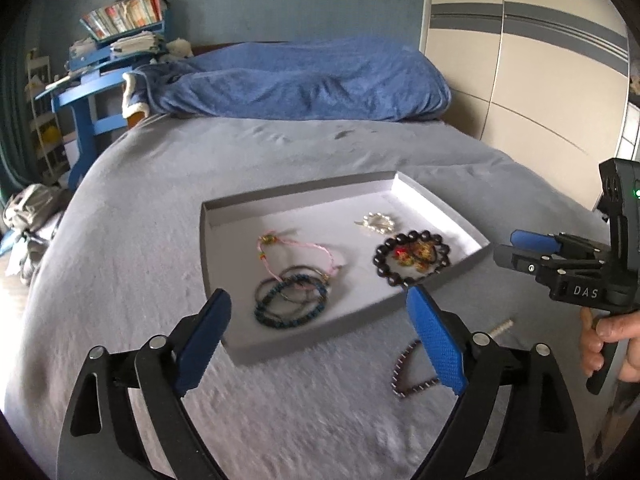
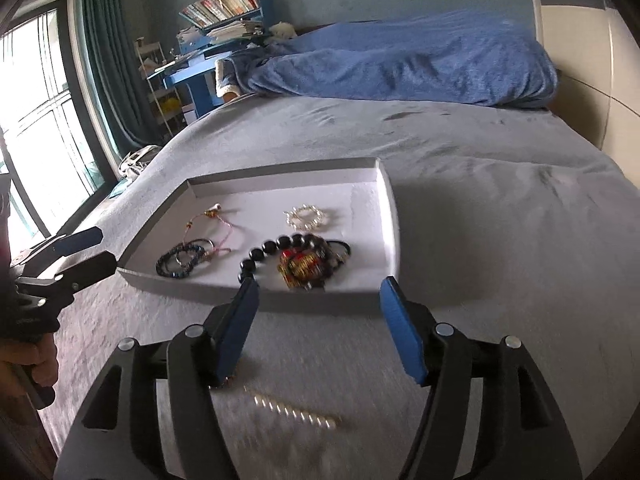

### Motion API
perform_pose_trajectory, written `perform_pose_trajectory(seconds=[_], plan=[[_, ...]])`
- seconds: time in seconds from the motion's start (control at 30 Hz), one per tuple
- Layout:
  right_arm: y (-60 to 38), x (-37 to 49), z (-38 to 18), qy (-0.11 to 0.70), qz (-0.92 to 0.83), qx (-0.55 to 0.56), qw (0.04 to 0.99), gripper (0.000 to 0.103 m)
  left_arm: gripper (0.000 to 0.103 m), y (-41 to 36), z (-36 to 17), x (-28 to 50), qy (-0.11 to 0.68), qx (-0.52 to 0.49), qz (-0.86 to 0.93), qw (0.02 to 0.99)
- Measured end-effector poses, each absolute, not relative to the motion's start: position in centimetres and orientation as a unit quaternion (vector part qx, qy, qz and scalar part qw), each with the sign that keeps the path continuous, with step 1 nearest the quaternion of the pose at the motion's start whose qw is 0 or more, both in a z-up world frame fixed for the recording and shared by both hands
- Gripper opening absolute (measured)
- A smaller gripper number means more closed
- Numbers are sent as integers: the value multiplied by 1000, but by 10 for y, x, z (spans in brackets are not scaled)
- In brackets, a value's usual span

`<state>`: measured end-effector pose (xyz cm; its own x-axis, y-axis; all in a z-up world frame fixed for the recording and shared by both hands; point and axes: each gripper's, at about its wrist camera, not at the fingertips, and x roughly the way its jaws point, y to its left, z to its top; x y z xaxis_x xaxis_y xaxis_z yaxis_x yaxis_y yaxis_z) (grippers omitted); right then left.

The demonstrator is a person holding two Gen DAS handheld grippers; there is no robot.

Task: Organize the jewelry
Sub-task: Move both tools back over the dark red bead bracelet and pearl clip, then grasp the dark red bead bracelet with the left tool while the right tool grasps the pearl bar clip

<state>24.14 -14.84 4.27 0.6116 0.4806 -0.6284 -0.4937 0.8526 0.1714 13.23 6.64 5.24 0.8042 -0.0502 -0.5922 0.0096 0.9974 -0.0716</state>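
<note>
A grey tray (image 1: pixel 224 268) (image 2: pixel 390 216) lies on the bed. In it are a pink cord bracelet (image 1: pixel 298 250), dark blue and black bands (image 1: pixel 290 300) (image 2: pixel 180 258), a black bead bracelet (image 1: pixel 412 258) (image 2: pixel 266 254) around red-gold charms (image 2: pixel 302 266), and a pearl bracelet (image 1: pixel 378 224) (image 2: pixel 306 216). Outside the tray lie a dark bead bracelet (image 1: pixel 412 372) and a pearl strand (image 2: pixel 296 410) (image 1: pixel 502 328). My left gripper (image 1: pixel 320 344) is open and empty over the tray's near edge. My right gripper (image 2: pixel 320 328) is open and empty above the pearl strand.
The grey bed cover (image 1: pixel 160 220) has a blue blanket (image 1: pixel 304 80) at its head. A blue desk with books (image 1: pixel 108 52) stands to the left, a wardrobe (image 1: pixel 520 60) to the right, and a window (image 2: pixel 36 120) at the far left.
</note>
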Motion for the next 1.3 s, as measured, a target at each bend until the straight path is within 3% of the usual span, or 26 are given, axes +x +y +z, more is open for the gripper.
perform_pose_trajectory(seconds=[0.57, 0.7, 1.07, 1.13, 1.2, 1.27, 1.3], plan=[[-204, 206, -4, 397, 230, 19, 889, 65, 89, 34, 4, 107, 372, -28, -55, 926], [-204, 206, -4, 398, 216, 18, 891, 77, 89, 29, 2, 108, 376, -21, -57, 925], [-198, 208, -8, 409, 209, 2, 888, 80, 88, 14, -2, 125, 386, -7, -60, 920], [-198, 209, -8, 410, 208, 0, 888, 80, 84, 11, -3, 130, 389, -5, -64, 919], [-197, 208, -9, 410, 208, -3, 888, 80, 70, 8, -6, 135, 396, -3, -68, 916], [-195, 208, -9, 410, 209, -9, 888, 80, 46, 5, -14, 139, 411, 1, -70, 909], [-194, 207, -9, 409, 209, -12, 888, 80, 44, 5, -16, 138, 411, 2, -65, 909]])
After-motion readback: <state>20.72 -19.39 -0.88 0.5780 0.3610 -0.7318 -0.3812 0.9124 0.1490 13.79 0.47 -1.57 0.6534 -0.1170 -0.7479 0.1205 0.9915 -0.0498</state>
